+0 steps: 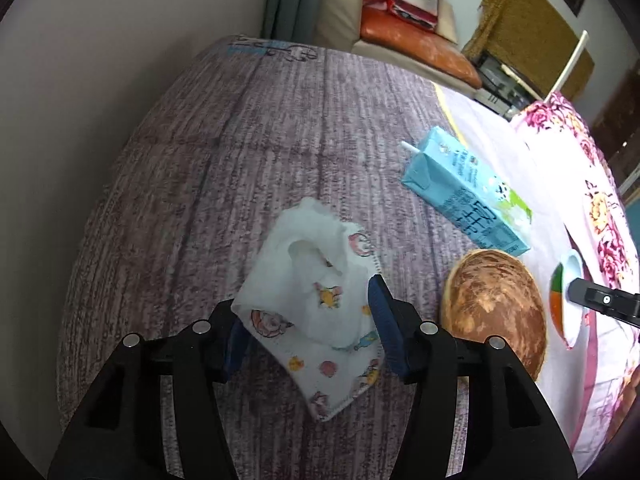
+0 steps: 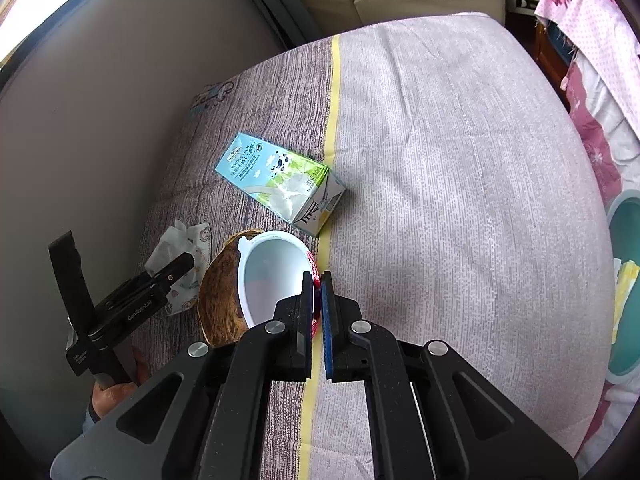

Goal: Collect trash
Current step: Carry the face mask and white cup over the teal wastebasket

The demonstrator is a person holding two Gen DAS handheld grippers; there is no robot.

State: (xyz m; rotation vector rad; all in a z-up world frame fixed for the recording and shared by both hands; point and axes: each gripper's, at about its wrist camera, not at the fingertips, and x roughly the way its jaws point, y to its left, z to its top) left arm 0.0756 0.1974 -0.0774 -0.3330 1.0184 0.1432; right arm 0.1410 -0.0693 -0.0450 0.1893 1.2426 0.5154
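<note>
My left gripper (image 1: 308, 312) is open, its jaws on either side of a crumpled white tissue with cartoon prints (image 1: 316, 300) lying on the purple-grey bed cover (image 1: 240, 152). My right gripper (image 2: 317, 292) is shut on the rim of a white plastic cup (image 2: 272, 276) with a red label, held just above the cover. A brown coconut shell (image 1: 496, 304) lies beside the tissue, partly behind the cup in the right wrist view (image 2: 220, 300). A blue and green milk carton (image 1: 468, 192) with a straw lies further off; it also shows in the right wrist view (image 2: 280, 184).
A wall runs along the left of the bed. A pale striped sheet (image 2: 460, 160) covers the right half. A floral pink cloth (image 1: 592, 200) lies at the right edge. A teal bin (image 2: 628, 288) stands beyond the bed's right side. A sofa with an orange cushion (image 1: 416, 40) is behind.
</note>
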